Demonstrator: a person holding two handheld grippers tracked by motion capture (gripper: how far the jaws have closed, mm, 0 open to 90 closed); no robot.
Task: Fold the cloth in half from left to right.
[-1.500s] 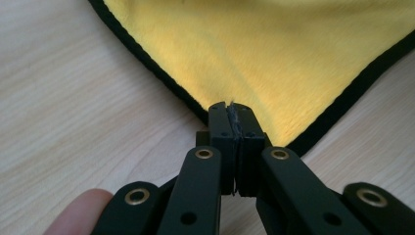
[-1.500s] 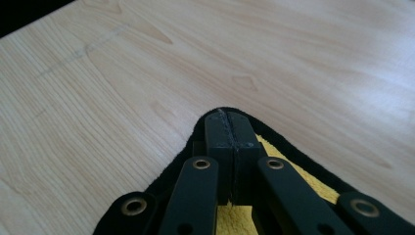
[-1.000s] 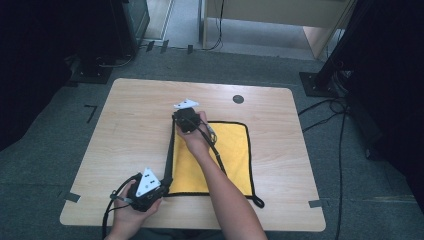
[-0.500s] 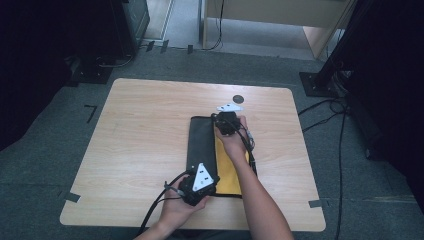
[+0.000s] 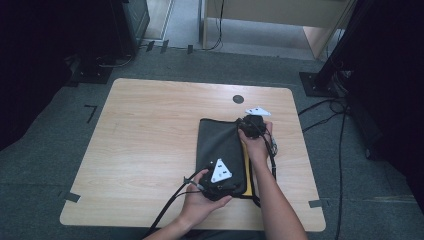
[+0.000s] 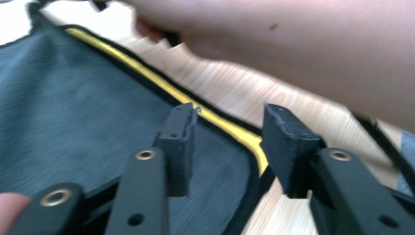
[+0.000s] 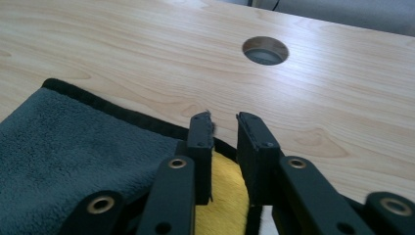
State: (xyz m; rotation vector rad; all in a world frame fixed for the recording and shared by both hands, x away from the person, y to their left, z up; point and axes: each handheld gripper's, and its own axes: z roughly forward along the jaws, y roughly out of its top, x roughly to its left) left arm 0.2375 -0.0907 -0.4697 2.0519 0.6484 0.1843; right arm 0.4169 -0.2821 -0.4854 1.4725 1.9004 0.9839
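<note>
A folded cloth (image 5: 223, 150), dark grey on its upper face and yellow underneath, lay on the right half of the wooden table (image 5: 150, 130), towards the near edge. The grey layer covered almost all of it; a thin strip of yellow showed along the cloth's right side, and a black trim ran round the border. In the left gripper view that yellow strip ran diagonally beside the grey face (image 6: 73, 112), with bare table beyond it.

The left gripper (image 5: 220, 181) rested at the cloth's near edge, held by the person's left hand (image 5: 202, 200), a grey three-cornered plate on its top. In its own view the jaws stood clearly apart, with the cloth's trimmed corner lying in the gap beneath them; nothing was pinched between the pads, though the left jaw's tip sat right at the yellow edge.

The right gripper (image 5: 252, 121) was at the cloth's far right corner, gripped by the right hand (image 5: 257, 142), whose forearm ran along the cloth's right side down to the near edge of the table. In the right gripper view the jaws were parted by a narrow gap, with the yellow layer (image 7: 222, 200) and the black trim beneath them; whether either pad touched the cloth could not be told.

Just beyond that corner, a round cable hole (image 5: 238, 99) sat in the tabletop near the far edge. Black cables (image 5: 170, 205) trailed from the left gripper off the near edge. Grey carpet (image 5: 45, 150) surrounded the table
</note>
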